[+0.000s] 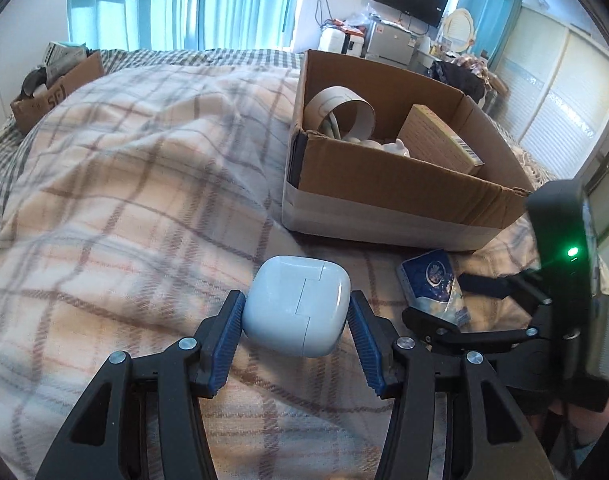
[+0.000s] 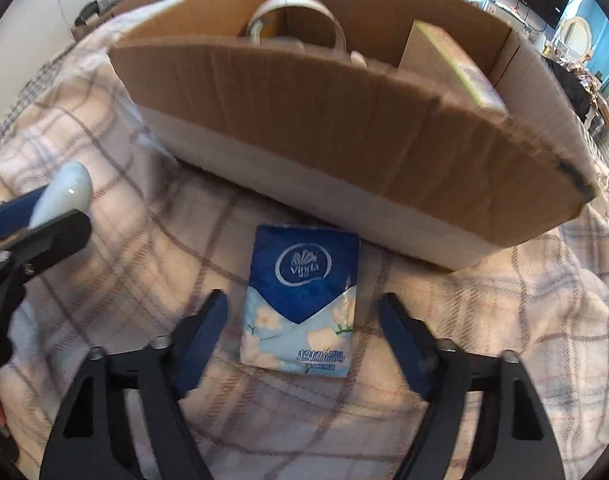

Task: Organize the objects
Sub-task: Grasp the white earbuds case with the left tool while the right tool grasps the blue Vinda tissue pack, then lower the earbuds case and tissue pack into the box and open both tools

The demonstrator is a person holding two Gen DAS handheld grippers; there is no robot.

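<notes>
Two things are still outside the box, one per hand, so I'm judging the job as partly done. Going left to right: far left at the bed's edge, a smaller carton (image 1: 58, 88) w/ odds & ends is sitting well apart from the action. My left gripper (image 1: 296, 316) is holding the white earbud case (image 1: 296, 306) clear above the plaid blanket (image 1: 124, 200); the fingers (image 1: 228, 340) are clamped on its two sides, so that one's secured & only needs carrying over. Next, the blue tissue pack (image 2: 300, 300) is lying flat on the blanket, just in front of the cardboard box (image 2: 344, 128), near its front wall. My right gripper (image 2: 302, 332) is hanging over it, fingers (image 2: 202, 340) apart & straddling the pack, w/ gaps showing on both sides, so no grip yet. The box is already holding a tape roll (image 1: 340, 114), a small brown carton (image 1: 440, 140) & something white I can't make out. Left, by my reckoning: closing on the pack, then dropping both items in.
</notes>
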